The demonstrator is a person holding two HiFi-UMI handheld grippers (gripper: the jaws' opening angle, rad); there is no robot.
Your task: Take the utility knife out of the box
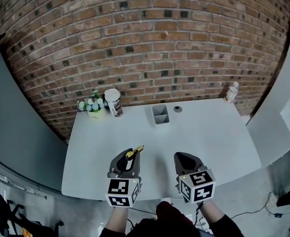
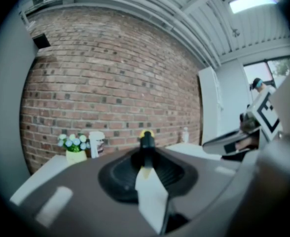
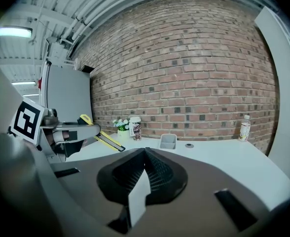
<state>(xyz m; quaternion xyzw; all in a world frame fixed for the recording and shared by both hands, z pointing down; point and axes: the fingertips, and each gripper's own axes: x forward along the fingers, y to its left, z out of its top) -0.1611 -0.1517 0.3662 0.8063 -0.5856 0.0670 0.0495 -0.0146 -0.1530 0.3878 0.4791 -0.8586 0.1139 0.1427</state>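
Observation:
A yellow-and-black utility knife (image 1: 134,152) is clamped in my left gripper (image 1: 130,155), sticking out forward and to the right above the near part of the white table (image 1: 219,132). In the left gripper view the knife (image 2: 146,141) shows end-on between the jaws. The right gripper view has the same knife (image 3: 101,137) slanting out of the left gripper at the left. The grey two-compartment box (image 1: 160,114) stands far back at the table's middle, apart from both grippers; it appears too as the box (image 3: 168,141). My right gripper (image 1: 183,157) hangs beside the left, shut and empty.
A flower pot (image 1: 93,107) and a printed cup (image 1: 114,102) stand at the back left. A small dark round thing (image 1: 178,109) lies by the box, and a bottle (image 1: 230,92) is at the back right. A brick wall runs behind the table.

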